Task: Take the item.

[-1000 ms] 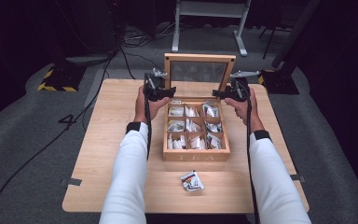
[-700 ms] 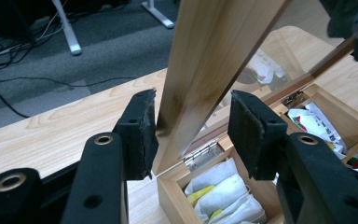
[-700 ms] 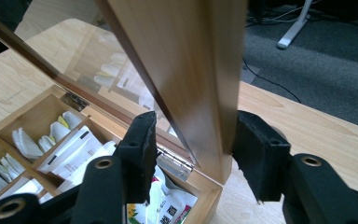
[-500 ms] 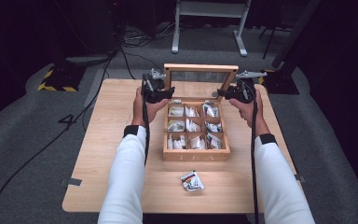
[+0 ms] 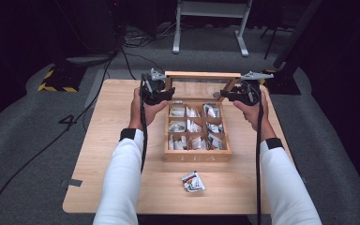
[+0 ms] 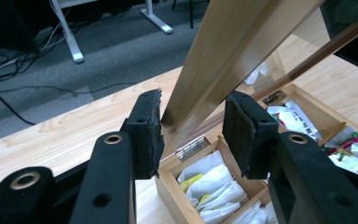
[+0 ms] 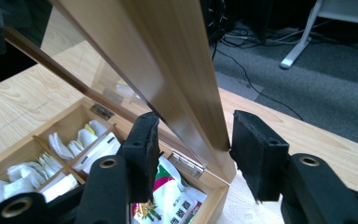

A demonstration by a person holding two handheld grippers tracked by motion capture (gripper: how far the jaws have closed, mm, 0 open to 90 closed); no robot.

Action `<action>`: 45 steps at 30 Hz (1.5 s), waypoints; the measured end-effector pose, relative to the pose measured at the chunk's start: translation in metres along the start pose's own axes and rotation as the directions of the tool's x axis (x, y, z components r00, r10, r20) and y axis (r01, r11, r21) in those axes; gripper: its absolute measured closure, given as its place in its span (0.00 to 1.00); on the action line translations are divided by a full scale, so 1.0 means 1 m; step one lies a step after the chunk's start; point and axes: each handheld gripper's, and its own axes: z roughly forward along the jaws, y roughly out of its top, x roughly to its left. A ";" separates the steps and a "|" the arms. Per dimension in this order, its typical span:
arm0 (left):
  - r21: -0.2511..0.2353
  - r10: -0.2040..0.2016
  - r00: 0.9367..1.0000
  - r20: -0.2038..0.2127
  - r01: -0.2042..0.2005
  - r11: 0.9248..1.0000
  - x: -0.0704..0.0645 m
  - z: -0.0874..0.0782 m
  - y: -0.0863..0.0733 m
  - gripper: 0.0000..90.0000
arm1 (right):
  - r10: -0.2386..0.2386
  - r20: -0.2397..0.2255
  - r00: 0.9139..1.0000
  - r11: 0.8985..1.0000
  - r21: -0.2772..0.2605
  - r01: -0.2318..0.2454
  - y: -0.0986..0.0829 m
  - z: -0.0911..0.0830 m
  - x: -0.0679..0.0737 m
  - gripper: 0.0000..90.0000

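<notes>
high view: the left gripper [image 5: 161, 93] and the right gripper [image 5: 234, 95] sit at either side of the glass-paned lid [image 5: 201, 83] of the wooden tea box [image 5: 197, 155], which stands tilted up between them on the table [image 5: 112, 140]. one tong on each side rail likely keeps the hinged frame level as it swings. below both tongs, toward the person, a loose tea packet [image 5: 192, 181] lies on bare wood, well apart from the box, so the front edge has open room.

left gripper view: the jaws stand wide, with the lid's side rail [image 6: 223, 60] passing between the pads [image 6: 149, 133]; it runs near one pad, and i cannot tell whether it touches. past the jaws lie a hinge [image 6: 189, 148] and a compartment of tea bags [image 6: 212, 184].

right gripper view: the jaws are wide too, straddling the opposite rail [image 7: 177, 79] with a gap at the outer pad [image 7: 254, 149]. under them is a green-and-red packet [image 7: 168, 198]; beyond is free table edge and floor.
</notes>
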 end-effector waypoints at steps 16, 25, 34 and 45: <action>0.011 0.059 0.998 0.016 -0.059 0.998 -0.011 -0.030 -0.004 0.60 | -0.054 -0.033 0.998 0.999 -0.008 0.054 -0.001 -0.019 0.014 0.49; 0.028 0.110 0.994 0.025 -0.111 0.993 -0.015 -0.040 -0.004 0.60 | -0.070 -0.045 0.997 0.998 -0.012 0.069 -0.003 -0.028 0.019 0.49; 0.033 0.131 0.991 0.030 -0.131 0.991 -0.019 -0.045 -0.006 0.58 | -0.095 -0.032 0.995 0.995 0.004 0.096 -0.003 -0.038 0.023 0.49; 0.050 0.151 0.988 0.041 -0.153 0.987 -0.023 -0.051 -0.009 0.56 | -0.118 0.002 0.993 0.992 0.034 0.118 -0.006 -0.047 0.029 0.45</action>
